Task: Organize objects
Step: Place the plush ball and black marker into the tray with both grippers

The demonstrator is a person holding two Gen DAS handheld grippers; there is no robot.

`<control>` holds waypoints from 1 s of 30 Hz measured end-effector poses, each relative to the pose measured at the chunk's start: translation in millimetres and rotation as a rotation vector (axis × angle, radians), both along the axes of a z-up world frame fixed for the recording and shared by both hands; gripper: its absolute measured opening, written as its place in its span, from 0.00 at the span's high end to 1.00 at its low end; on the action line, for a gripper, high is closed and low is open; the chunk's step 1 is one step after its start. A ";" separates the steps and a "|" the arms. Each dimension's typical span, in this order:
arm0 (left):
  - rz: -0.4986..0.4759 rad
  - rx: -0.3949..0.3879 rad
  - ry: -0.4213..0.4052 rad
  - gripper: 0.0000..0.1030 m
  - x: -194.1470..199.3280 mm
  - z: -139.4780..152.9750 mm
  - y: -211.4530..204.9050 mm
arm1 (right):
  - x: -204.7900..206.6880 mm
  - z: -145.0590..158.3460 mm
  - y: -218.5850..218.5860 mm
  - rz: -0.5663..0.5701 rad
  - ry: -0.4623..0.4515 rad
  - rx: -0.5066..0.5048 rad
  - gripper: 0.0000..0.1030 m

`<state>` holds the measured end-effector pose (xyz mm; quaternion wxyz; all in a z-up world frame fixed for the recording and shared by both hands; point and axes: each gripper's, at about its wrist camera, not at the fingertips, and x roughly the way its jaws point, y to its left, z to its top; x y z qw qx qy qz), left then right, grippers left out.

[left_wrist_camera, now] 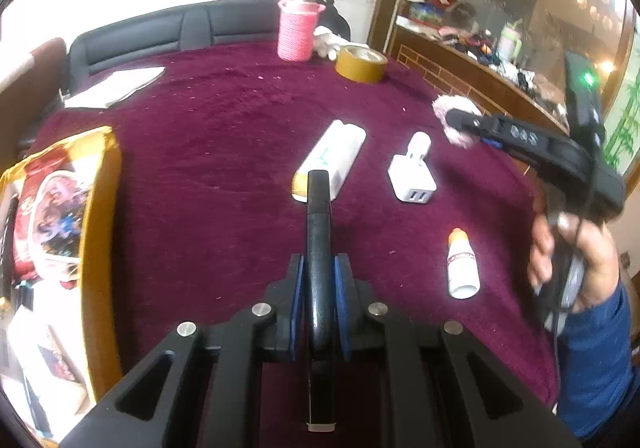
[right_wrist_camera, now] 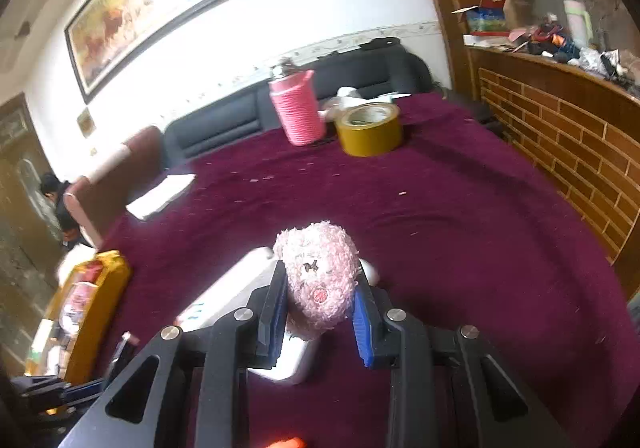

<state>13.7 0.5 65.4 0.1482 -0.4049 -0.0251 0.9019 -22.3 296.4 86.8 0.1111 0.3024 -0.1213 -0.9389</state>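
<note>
My left gripper (left_wrist_camera: 320,268) is shut on a black pen-like stick (left_wrist_camera: 319,248) and holds it above the maroon tablecloth (left_wrist_camera: 224,135). My right gripper (right_wrist_camera: 320,288) is shut on a fluffy pink plush toy (right_wrist_camera: 320,268); the toy also shows in the left wrist view (left_wrist_camera: 454,119), held in the air at the right. On the cloth lie a white tube box (left_wrist_camera: 330,159), a white USB charger (left_wrist_camera: 412,175) and a small white bottle with an orange cap (left_wrist_camera: 462,264).
A pink cup wrapped in cord (right_wrist_camera: 298,107) and a roll of yellow tape (right_wrist_camera: 370,127) stand at the far side. A yellow snack bag (left_wrist_camera: 60,224) lies at the left edge. White papers (left_wrist_camera: 116,85) lie far left. A brick counter (right_wrist_camera: 568,151) runs along the right.
</note>
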 end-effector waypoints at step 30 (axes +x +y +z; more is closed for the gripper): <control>0.435 0.157 0.002 0.86 72.8 -0.1 -230.2 | 95.7 -5.2 -321.9 0.641 -0.035 0.161 0.69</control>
